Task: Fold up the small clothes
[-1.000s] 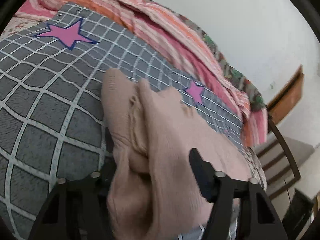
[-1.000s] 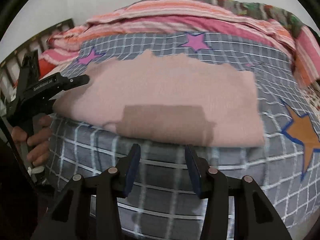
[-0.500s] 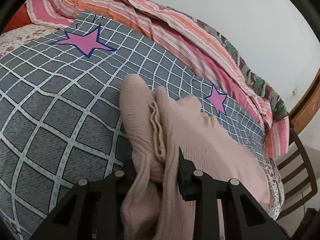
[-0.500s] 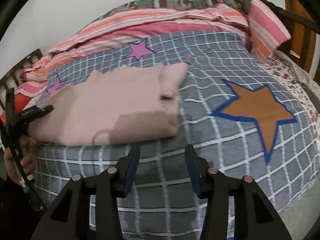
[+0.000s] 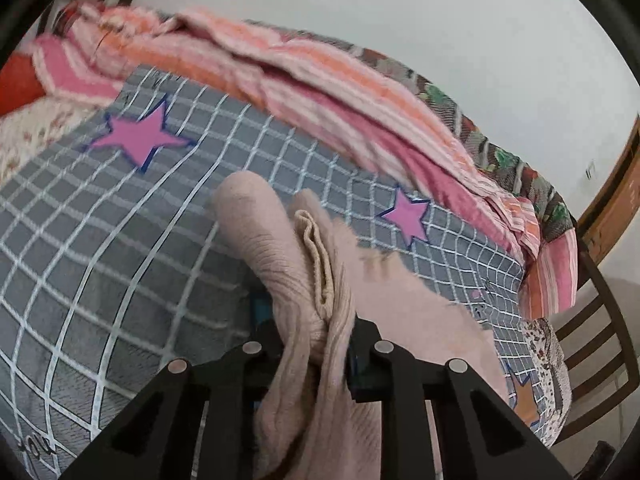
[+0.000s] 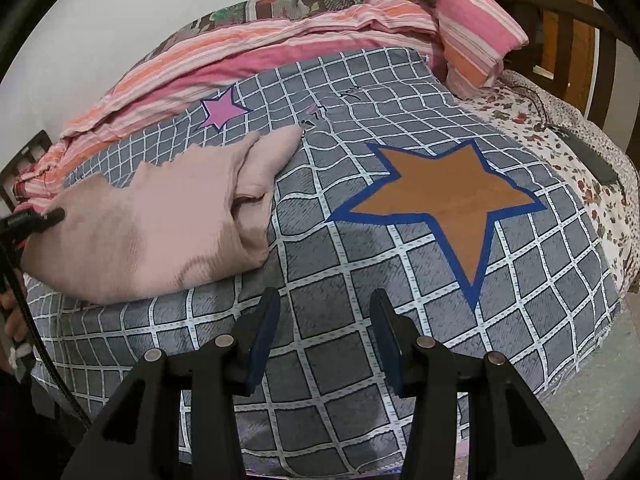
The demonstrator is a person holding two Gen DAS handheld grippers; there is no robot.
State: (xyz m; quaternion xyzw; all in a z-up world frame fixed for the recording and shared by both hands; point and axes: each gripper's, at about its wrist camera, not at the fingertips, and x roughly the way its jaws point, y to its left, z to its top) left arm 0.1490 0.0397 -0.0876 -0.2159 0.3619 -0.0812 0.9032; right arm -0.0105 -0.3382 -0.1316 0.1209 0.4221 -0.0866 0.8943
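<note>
Lying on a bed under a grey checked cover point(image 6: 344, 364) with stars, against a pale wall point(image 5: 440, 32); striped pink bedding point(image 6: 248, 60) bunched behind the cover. No containers showing. Resting on the cover left of the orange star point(image 6: 448, 200): pink knit garment point(image 6: 160, 220). Left gripper point(image 5: 316, 344) having just been closing, now pinching the garment's bunched edge, lifted higher than before. Right gripper point(image 6: 324, 332) hovering spread and empty, shifted rightward toward the orange star.
</note>
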